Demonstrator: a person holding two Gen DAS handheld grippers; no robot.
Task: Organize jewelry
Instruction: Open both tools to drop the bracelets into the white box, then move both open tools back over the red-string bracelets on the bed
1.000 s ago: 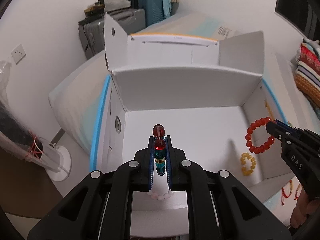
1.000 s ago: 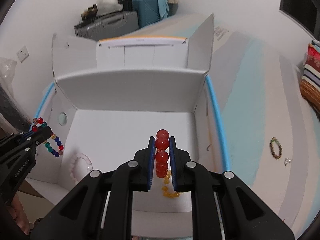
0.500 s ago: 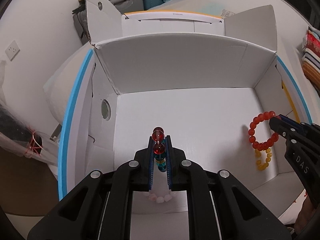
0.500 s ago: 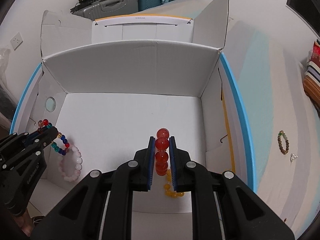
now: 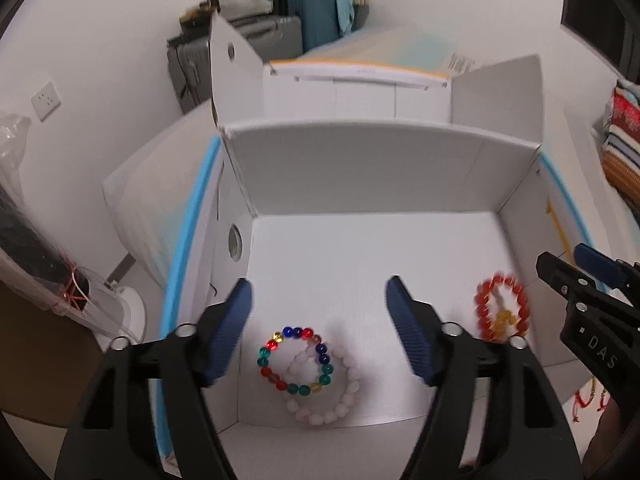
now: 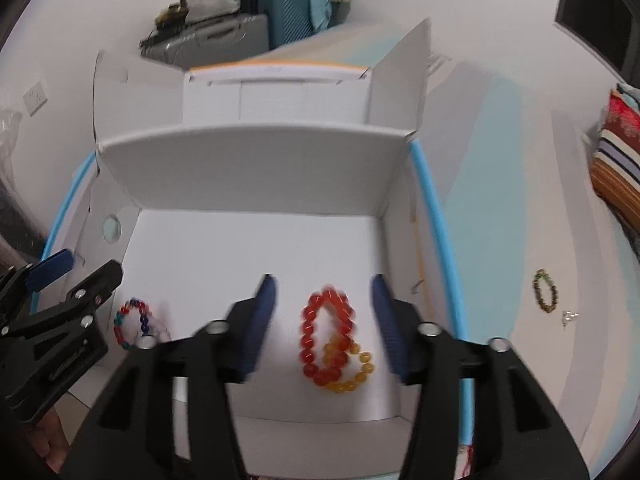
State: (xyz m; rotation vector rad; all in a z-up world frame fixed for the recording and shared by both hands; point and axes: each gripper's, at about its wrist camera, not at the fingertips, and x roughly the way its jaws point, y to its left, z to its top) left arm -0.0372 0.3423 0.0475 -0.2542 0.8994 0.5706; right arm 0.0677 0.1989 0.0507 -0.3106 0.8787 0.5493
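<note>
Multicolour bracelet [image 5: 295, 361], pink bracelet [image 5: 340, 396], red bracelet [image 6: 326, 332] in white box [image 5: 360, 168]

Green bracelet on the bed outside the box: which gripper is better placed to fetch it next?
Probably the right gripper. The green bracelet lies to its right, past the box wall. The left gripper is on the box's far side.

Matt cardboard box [image 5: 360, 168], glossy beads [image 5: 296, 360]
</note>
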